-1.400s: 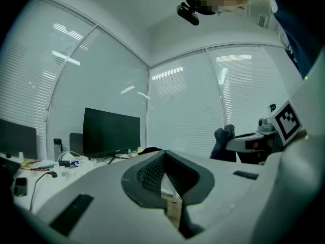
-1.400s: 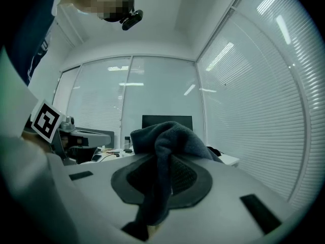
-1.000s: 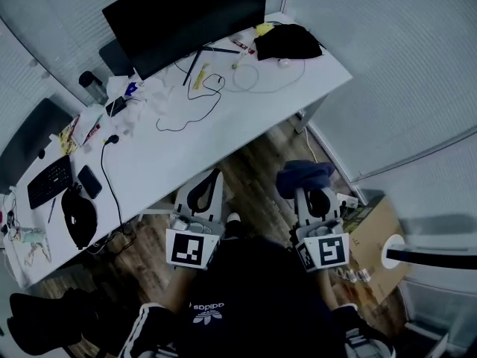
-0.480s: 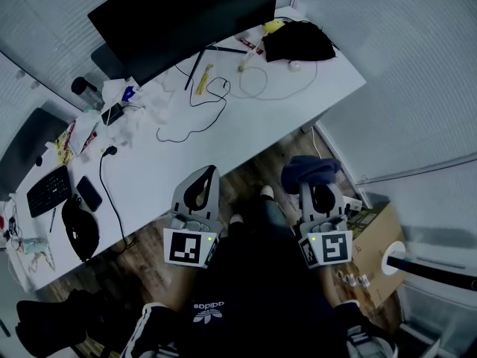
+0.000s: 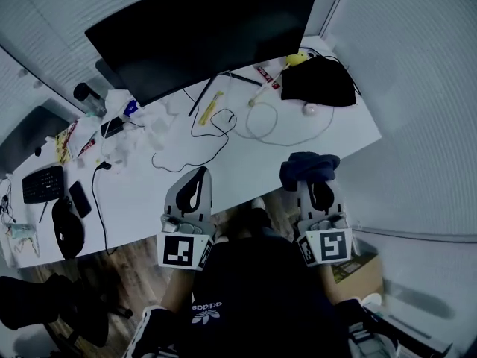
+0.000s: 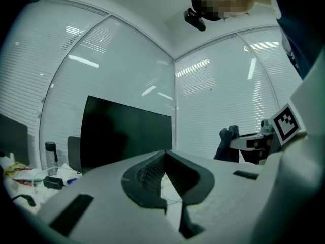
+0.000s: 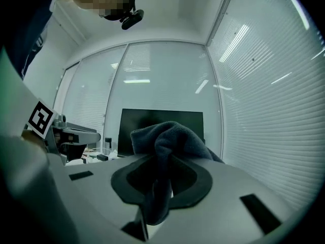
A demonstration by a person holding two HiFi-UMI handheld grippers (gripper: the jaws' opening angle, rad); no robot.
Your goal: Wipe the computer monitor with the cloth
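Observation:
The big black monitor (image 5: pixel 201 32) stands at the back of the white desk (image 5: pixel 246 162), its dark screen also showing in the left gripper view (image 6: pixel 122 136) and the right gripper view (image 7: pixel 147 123). A dark blue cloth (image 5: pixel 309 168) bunches out of my right gripper (image 5: pixel 317 189), whose jaws are shut on it; the cloth (image 7: pixel 170 146) fills that gripper's own view. My left gripper (image 5: pixel 192 189) hovers over the desk's near edge, jaws shut with nothing between them (image 6: pixel 165 179). Both grippers are well short of the screen.
Loose cables (image 5: pixel 216 125), a black bag (image 5: pixel 319 80), a white mouse (image 5: pixel 309 110), crumpled tissues (image 5: pixel 130 121), a keyboard (image 5: pixel 41 183), a phone (image 5: pixel 80 198) and a bottle (image 5: pixel 88 99) lie on the desk. Glass walls with blinds (image 5: pixel 417 88) close in behind and to the right.
Both grippers have moved forward toward the desk; they now reach over its near edge, and the monitor looms larger in the head view. The cloth stays in the right gripper.

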